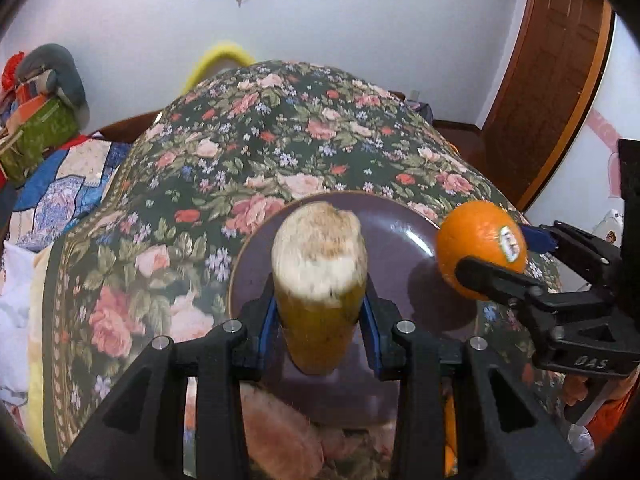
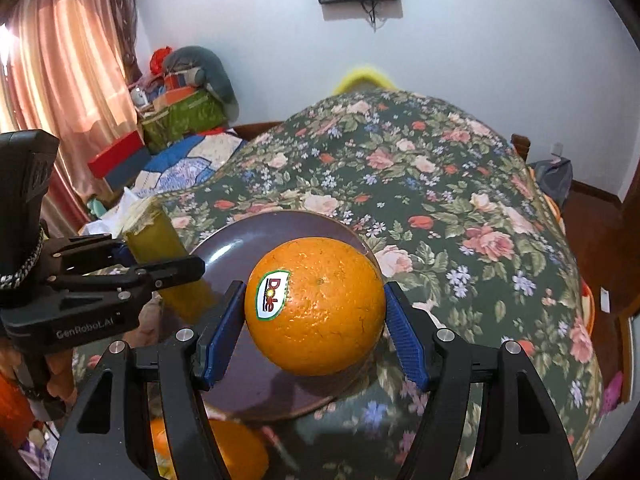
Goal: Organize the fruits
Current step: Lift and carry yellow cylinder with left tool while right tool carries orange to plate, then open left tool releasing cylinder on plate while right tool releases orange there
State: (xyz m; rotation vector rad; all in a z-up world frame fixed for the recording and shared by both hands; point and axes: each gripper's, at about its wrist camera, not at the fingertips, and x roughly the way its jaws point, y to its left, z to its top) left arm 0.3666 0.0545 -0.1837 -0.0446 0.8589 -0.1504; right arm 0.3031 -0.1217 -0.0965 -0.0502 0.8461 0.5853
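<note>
Here, a table [image 2: 460, 208] under a dark floral cloth carries a purple plate [image 2: 256, 240] near its front edge. The left gripper [image 1: 320, 320] has its jaws clenched on a yellow-green fruit piece [image 1: 320, 280] with a pale cut end, held over the plate's left side. The right gripper [image 2: 316, 320] has its blue-padded jaws grasping an orange [image 2: 320, 308] above the plate's right side, near its front rim. The orange's oval sticker [image 2: 272, 294] reads "Dole". The left gripper's body shows "GenRoboLAI" as far as it can be read; the right one's shows "DAS". Another orange [image 2: 236, 452] lies at the table's front edge, partly hidden.
</note>
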